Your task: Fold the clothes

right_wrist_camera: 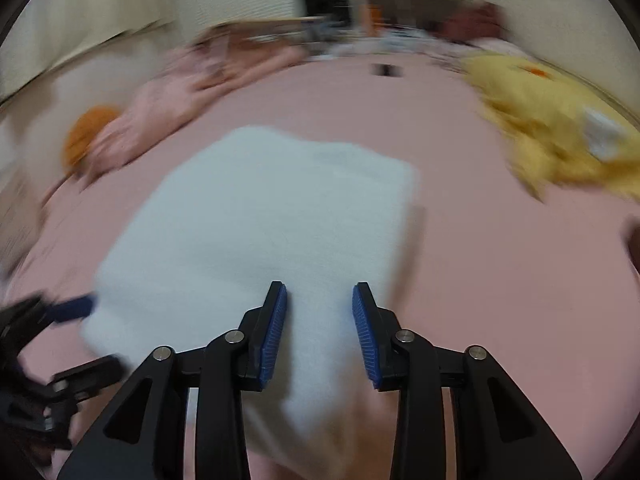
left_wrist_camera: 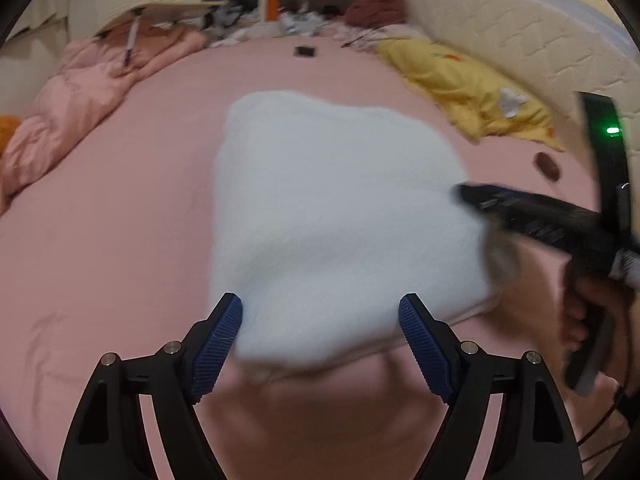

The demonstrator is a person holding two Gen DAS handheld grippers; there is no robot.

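Hovering over the near edge of a folded white cloth [left_wrist_camera: 332, 216], the left gripper [left_wrist_camera: 320, 312] stands with its jaws spread wide and nothing clamped; its ribbed blue pads [left_wrist_camera: 218, 344] sit either side of the cloth's near hem without pressing it. The right gripper [right_wrist_camera: 320, 304] is likewise released, its jaws parted with the cloth [right_wrist_camera: 256, 240] lying below the gap and neither pad [right_wrist_camera: 274, 336] pinching it. In the left wrist view the right gripper [left_wrist_camera: 532, 216] comes in from 3 o'clock, black and blurred, at the cloth's right edge, with a hand [left_wrist_camera: 588, 320] behind it and a green light [left_wrist_camera: 612, 131] on its body.

The cloth looks soft and fleecy, folded to a rough rectangle with rounded corners, and lies at the middle of a smooth pink bed sheet [left_wrist_camera: 100, 240]. At 10 o'clock a pink quilt [left_wrist_camera: 88, 92] lies crumpled in puffy folds; at 2 o'clock a yellow blanket [left_wrist_camera: 472, 84] lies bunched against a cream padded headboard [left_wrist_camera: 520, 48] stitched in a brick pattern. At 12 o'clock a small dark flat thing [left_wrist_camera: 305, 51] rests on the sheet, with blurred clutter beyond it. No writing can be read.
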